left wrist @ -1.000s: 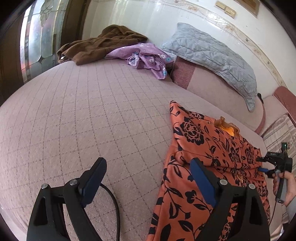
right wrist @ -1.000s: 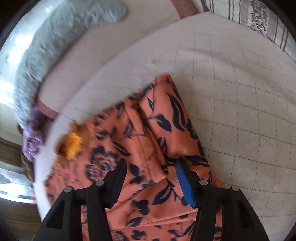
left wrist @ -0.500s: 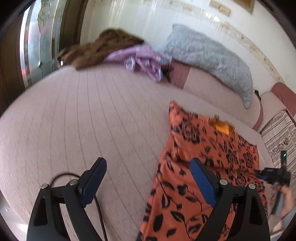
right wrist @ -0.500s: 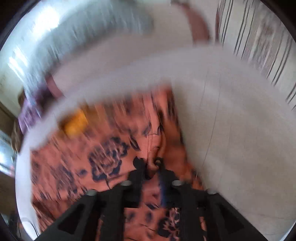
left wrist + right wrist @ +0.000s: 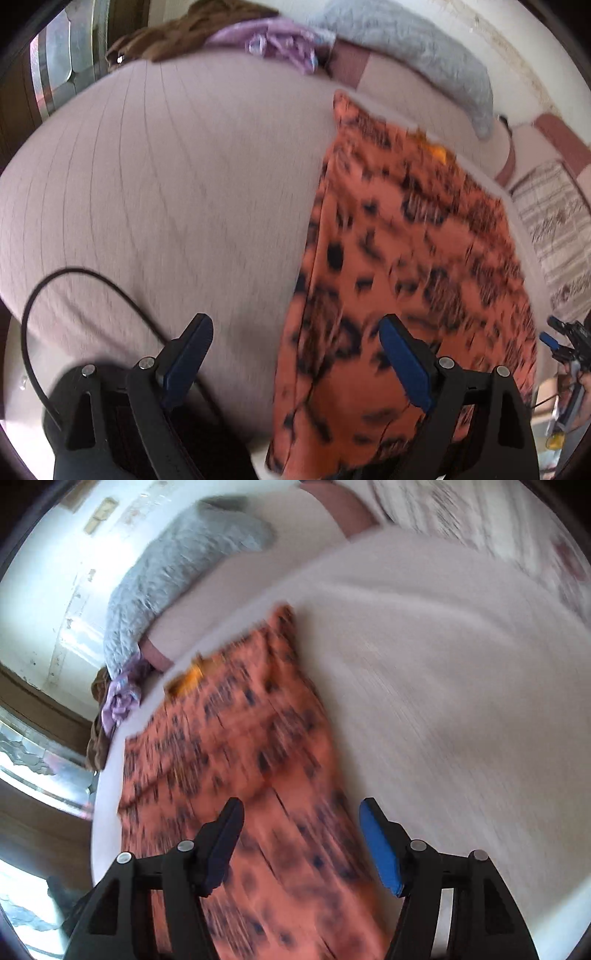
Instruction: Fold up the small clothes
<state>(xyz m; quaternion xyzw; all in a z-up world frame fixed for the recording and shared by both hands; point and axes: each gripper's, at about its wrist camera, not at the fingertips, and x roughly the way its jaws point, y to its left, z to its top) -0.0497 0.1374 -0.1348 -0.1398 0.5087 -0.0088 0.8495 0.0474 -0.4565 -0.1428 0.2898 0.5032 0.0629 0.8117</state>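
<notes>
An orange garment with a dark flower print (image 5: 406,266) (image 5: 236,760) lies stretched out flat on the pale quilted bed (image 5: 166,177), blurred in both views. My left gripper (image 5: 295,336) hangs open above the garment's near left edge, nothing between its blue pads. My right gripper (image 5: 301,819) hovers over the garment's near right edge; its jaws are opening and hold nothing. In the left wrist view the right gripper (image 5: 561,343) shows at the far right, held by a hand.
A grey pillow (image 5: 417,44) lies along the wall, with a purple cloth (image 5: 273,44) and a brown cloth (image 5: 177,37) heaped at the bed's far end. A striped cloth (image 5: 554,229) is at the right. A black cable (image 5: 74,295) loops over the bed's near left edge.
Both grippers pulled back toward the bed's near edge. The right gripper closed on a fold of the garment half a second ago and has since let go and opened. The garment lies flatter and longer.
</notes>
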